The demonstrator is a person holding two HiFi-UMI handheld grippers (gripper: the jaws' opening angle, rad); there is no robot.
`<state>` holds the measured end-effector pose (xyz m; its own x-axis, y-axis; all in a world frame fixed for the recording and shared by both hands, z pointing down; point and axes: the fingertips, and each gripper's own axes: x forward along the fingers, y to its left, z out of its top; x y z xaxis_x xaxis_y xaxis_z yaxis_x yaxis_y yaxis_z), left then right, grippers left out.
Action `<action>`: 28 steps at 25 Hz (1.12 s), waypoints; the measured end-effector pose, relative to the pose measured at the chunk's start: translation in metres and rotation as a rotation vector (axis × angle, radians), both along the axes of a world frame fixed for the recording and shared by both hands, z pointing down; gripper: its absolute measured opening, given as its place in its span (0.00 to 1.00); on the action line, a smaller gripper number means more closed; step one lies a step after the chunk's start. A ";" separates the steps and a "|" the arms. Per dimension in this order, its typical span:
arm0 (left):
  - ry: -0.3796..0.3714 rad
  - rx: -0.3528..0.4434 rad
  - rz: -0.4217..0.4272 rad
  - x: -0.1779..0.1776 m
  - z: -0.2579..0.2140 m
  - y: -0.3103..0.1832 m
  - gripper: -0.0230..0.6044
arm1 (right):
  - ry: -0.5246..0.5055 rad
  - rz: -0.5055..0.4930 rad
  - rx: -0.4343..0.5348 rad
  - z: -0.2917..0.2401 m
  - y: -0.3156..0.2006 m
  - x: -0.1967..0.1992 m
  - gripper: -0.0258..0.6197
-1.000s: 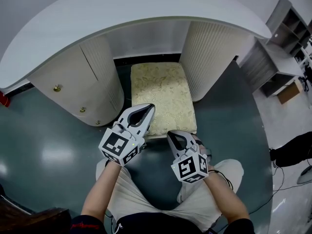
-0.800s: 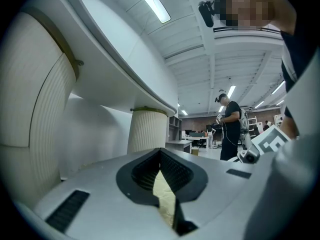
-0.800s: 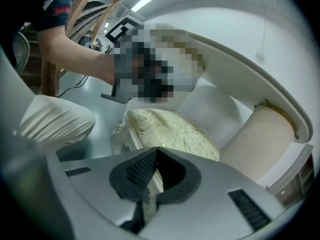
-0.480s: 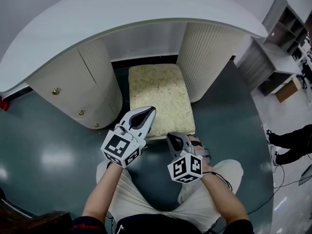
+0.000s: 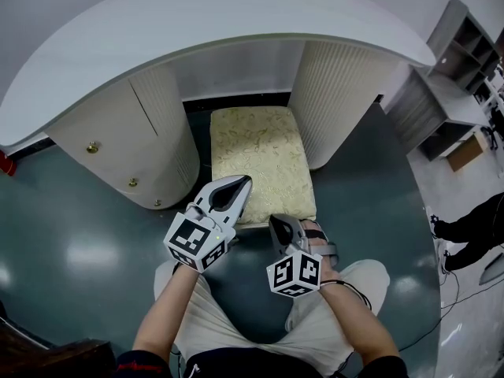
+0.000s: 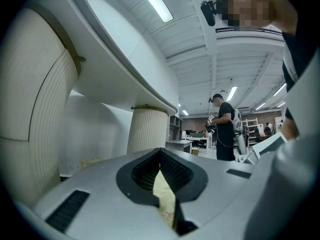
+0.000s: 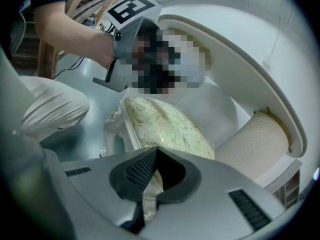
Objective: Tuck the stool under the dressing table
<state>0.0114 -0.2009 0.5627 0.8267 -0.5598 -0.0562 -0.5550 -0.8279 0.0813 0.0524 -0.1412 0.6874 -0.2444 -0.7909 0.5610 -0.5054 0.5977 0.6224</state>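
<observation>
The stool (image 5: 260, 156) stands part-way in the kneehole of the desk (image 5: 197, 22), between the left pedestal (image 5: 118, 140) and the right pedestal (image 5: 346, 93), with its front end projecting. The left gripper (image 5: 239, 183) and the right gripper (image 5: 278, 222) are both clenched and empty, tips at the stool's front edge. All positions are nearly unchanged from a second ago.

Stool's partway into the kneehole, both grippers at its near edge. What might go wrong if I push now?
The stool sits close to the right pedestal, with more gap on the left, so a skewed push may scrape it. The left gripper and right gripper are shut at the stool's padded near edge, not clamped on it; they might slide over it.
</observation>
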 end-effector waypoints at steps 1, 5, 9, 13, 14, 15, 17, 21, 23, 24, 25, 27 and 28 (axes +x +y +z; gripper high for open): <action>0.000 -0.001 0.000 0.000 0.000 0.000 0.06 | 0.007 0.001 0.010 0.000 -0.002 0.000 0.06; 0.005 0.009 -0.005 0.002 0.002 0.007 0.06 | 0.005 0.011 0.033 0.004 -0.010 0.001 0.06; 0.005 0.010 -0.012 0.001 0.010 0.013 0.06 | -0.011 0.025 0.041 0.009 -0.016 0.003 0.06; 0.008 0.002 -0.022 -0.003 0.009 0.007 0.06 | -0.015 0.031 0.038 0.005 -0.030 0.000 0.06; 0.007 0.001 -0.023 -0.004 0.008 0.006 0.06 | -0.011 0.031 0.040 0.004 -0.032 0.000 0.06; 0.005 0.001 -0.025 -0.004 0.009 0.006 0.06 | -0.005 0.030 0.043 0.004 -0.033 0.000 0.06; 0.001 0.001 -0.033 -0.005 0.010 0.009 0.06 | 0.002 0.027 0.049 0.005 -0.034 -0.001 0.06; 0.002 -0.002 -0.049 -0.009 0.011 0.009 0.06 | -0.015 0.029 0.048 0.005 -0.044 -0.001 0.06; -0.002 -0.004 -0.055 -0.012 0.011 0.005 0.06 | -0.023 0.031 0.043 0.003 -0.052 -0.002 0.06; -0.004 -0.005 -0.059 -0.013 0.011 0.004 0.06 | -0.027 0.030 0.038 0.003 -0.054 -0.002 0.06; -0.005 -0.006 -0.062 -0.015 0.012 0.004 0.06 | -0.029 0.029 0.032 0.003 -0.055 -0.002 0.06; -0.004 -0.009 -0.068 -0.017 0.013 0.003 0.06 | -0.026 0.027 0.030 0.003 -0.057 -0.003 0.06; -0.004 -0.010 -0.070 -0.018 0.013 0.004 0.06 | -0.022 0.027 0.033 0.003 -0.058 -0.004 0.06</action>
